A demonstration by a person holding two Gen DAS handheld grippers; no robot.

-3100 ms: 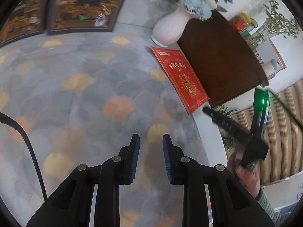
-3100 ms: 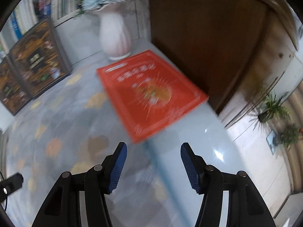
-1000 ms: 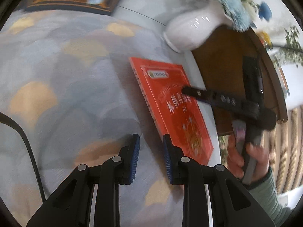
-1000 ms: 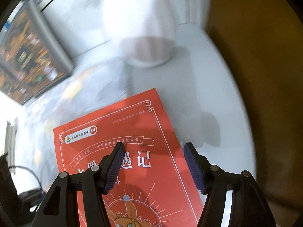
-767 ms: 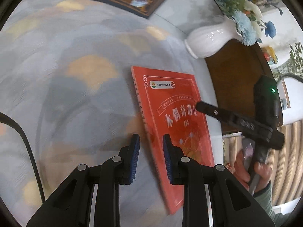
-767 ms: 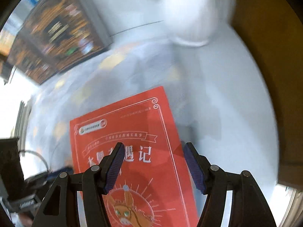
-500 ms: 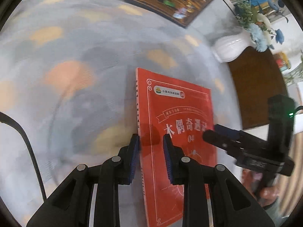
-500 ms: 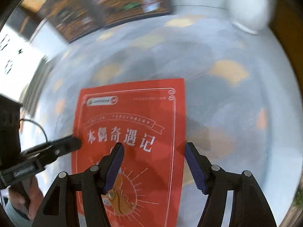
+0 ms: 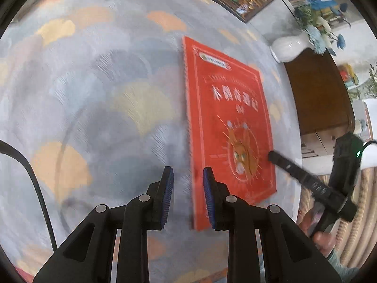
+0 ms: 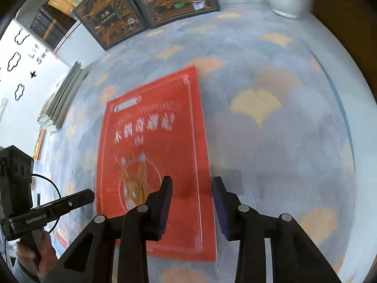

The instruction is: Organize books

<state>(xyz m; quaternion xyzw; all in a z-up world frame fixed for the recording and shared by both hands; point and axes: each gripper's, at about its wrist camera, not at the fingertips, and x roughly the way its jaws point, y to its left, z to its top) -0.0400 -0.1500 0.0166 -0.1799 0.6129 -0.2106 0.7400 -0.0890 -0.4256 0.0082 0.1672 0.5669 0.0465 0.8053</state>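
Observation:
A thin red book (image 9: 226,122) with Chinese title and a donkey picture lies flat on the grey patterned cloth. My left gripper (image 9: 188,195) is open and empty, its jaws straddling the book's near left corner and spine. My right gripper (image 10: 192,200) is open over the book (image 10: 153,153), its jaws either side of the book's right edge; one finger tip shows in the left wrist view (image 9: 273,156) touching the cover's right side. I cannot tell whether the book is lifted.
Two dark ornate books (image 10: 150,2) lean against the back wall. A stack of thin books (image 10: 61,99) lies at the far left. A white vase (image 9: 286,47) with blue flowers stands beside a brown wooden board (image 9: 315,94) on the right.
The red book has slid left, away from the vase and brown board, onto the middle of the cloth. Both grippers moved with it; the right jaws have narrowed somewhat.

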